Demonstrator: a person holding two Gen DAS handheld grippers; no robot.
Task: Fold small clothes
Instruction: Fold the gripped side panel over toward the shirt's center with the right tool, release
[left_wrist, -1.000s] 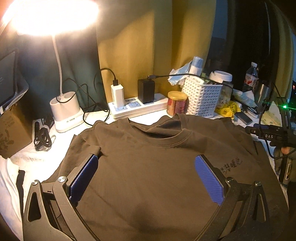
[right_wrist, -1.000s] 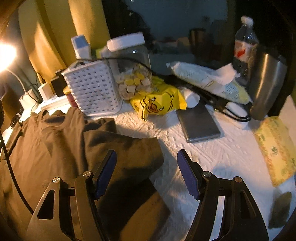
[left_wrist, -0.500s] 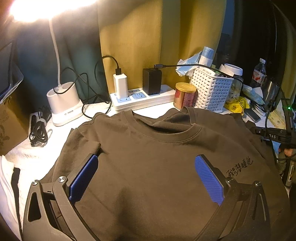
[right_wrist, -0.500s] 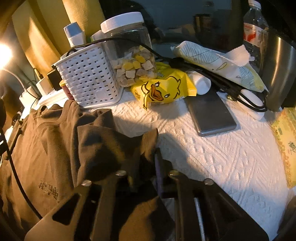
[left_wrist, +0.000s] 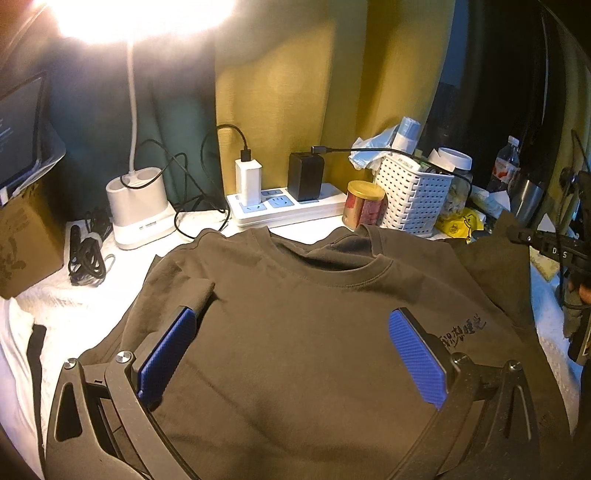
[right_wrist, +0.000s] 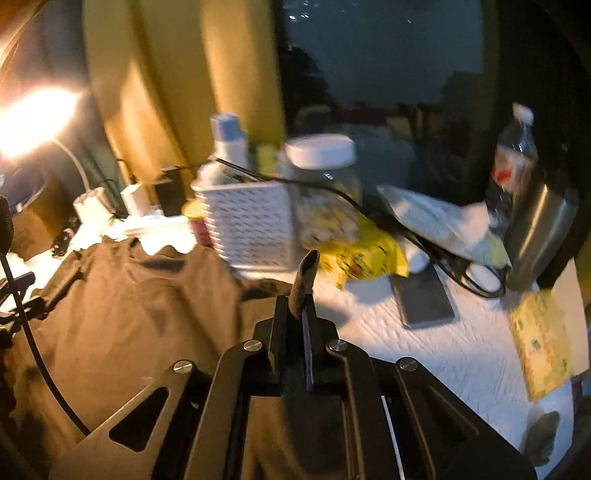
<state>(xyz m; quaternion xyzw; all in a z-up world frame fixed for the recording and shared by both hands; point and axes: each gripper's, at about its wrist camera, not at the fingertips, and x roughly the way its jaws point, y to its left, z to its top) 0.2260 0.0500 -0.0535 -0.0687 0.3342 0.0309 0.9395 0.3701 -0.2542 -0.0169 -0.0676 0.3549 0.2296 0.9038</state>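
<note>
One dark olive-brown t-shirt (left_wrist: 295, 350) is spread front-up on the white counter (left_wrist: 66, 295), neckline toward the power strip (left_wrist: 284, 206), small dark lettering on its chest. Its sleeve on the white basket (left_wrist: 413, 199) side is pulled up off the counter, clamped in the right tool (right_wrist: 301, 291), whose pads are pressed together on a bunched bit of fabric poking out past the tips. Left tool (left_wrist: 291, 350) sits wide apart over the shirt's middle, gripping nothing. Right wrist view is motion-blurred, so the clutter behind the basket is mushy; the lettering is unreadable, and the shirt's hem is hidden behind the left tool.
</note>
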